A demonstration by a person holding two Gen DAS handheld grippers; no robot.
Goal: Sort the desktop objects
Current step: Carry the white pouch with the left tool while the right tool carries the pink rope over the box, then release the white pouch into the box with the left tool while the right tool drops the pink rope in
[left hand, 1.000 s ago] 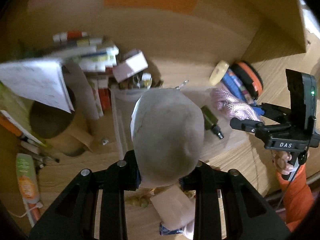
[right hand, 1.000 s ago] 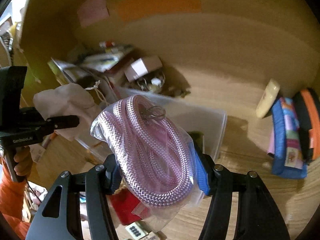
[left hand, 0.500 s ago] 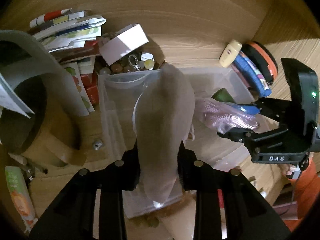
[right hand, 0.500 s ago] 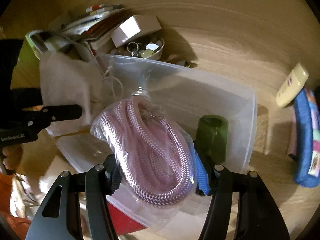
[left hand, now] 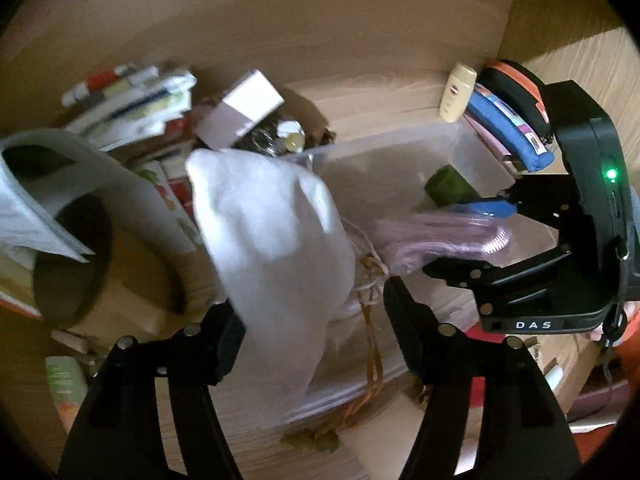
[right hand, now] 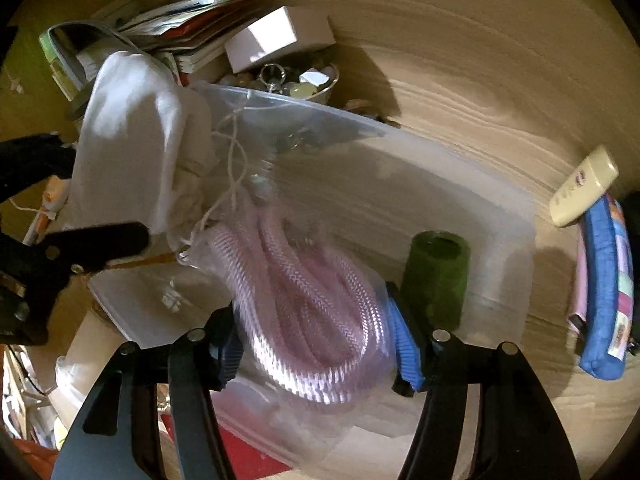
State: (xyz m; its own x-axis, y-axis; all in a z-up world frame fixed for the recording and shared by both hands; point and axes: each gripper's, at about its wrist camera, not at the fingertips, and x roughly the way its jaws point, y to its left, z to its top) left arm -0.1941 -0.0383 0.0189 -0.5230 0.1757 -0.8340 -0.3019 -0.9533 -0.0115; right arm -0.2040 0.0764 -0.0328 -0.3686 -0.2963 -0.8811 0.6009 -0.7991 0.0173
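A clear plastic bin (left hand: 384, 148) (right hand: 400, 152) stands on the wooden desk with a green bottle (left hand: 448, 190) (right hand: 436, 276) inside. My left gripper (left hand: 312, 312) is open; a white cloth drawstring pouch (left hand: 272, 236) (right hand: 132, 144), blurred, hangs between its spread jaws over the bin's left edge. My right gripper (right hand: 316, 340) has opened wide; the bagged pink rope (right hand: 308, 292) (left hand: 440, 236), blurred, lies between its jaws over the bin. The right gripper also shows in the left wrist view (left hand: 464, 236).
A white box (right hand: 276, 38), a bowl of small trinkets (right hand: 300, 80) and stacked booklets (left hand: 132, 104) sit behind the bin. A cream tube (right hand: 584, 188), a blue pouch (right hand: 604, 292) and an orange-black case (left hand: 516, 88) lie at right. A cardboard roll (left hand: 68, 264) stands at left.
Both grippers' jaws have spread apart over the bin. The white pouch and the pink rope bag have come loose and are blurred, dropping toward the bin.
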